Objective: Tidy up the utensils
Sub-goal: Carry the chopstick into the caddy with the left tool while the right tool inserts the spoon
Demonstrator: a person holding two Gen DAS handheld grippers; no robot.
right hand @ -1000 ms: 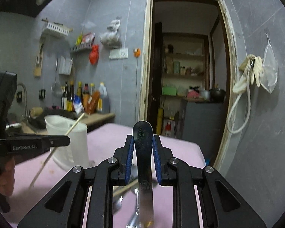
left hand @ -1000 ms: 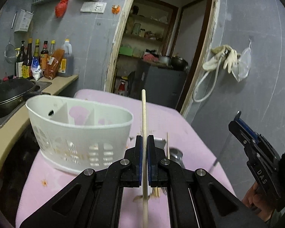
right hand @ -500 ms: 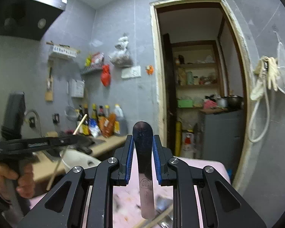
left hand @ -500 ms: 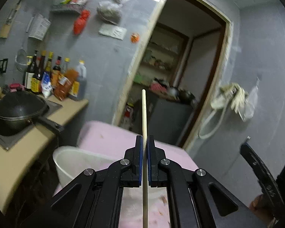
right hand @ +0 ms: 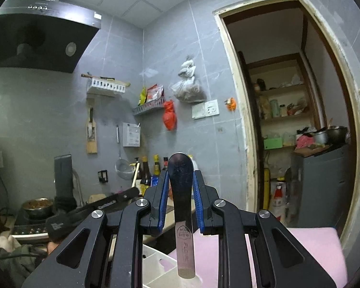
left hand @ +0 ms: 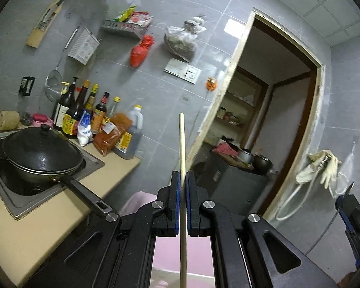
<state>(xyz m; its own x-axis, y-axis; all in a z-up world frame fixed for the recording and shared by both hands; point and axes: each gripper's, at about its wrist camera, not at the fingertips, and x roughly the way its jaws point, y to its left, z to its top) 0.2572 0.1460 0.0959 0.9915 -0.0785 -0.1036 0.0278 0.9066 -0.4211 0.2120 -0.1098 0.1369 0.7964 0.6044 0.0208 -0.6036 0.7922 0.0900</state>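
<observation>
My left gripper (left hand: 183, 180) is shut on a wooden chopstick (left hand: 182, 144) that runs upright between the pads, its tip above them. The left gripper also shows in the right wrist view (right hand: 129, 193), with the chopstick end (right hand: 135, 175) above it. My right gripper (right hand: 180, 180) is shut on a metal utensil handle (right hand: 182, 192) with a rounded end; the other end is hidden. Below it sits the white divided utensil holder (right hand: 156, 264) on the pink table (right hand: 312, 247). The right gripper's edge (left hand: 352, 213) shows in the left wrist view.
A black wok (left hand: 40, 153) sits on the stove at left, with sauce bottles (left hand: 88, 117) behind it on the counter (left hand: 48, 216). A doorway (left hand: 276, 120) opens ahead with a dark cabinet (left hand: 240, 184). Gloves (left hand: 321, 168) hang on the right wall. A range hood (right hand: 36, 38) hangs upper left.
Both grippers have tilted upward and risen with their utensils. The holder has dropped out of the left wrist view and now sits under the right gripper.
</observation>
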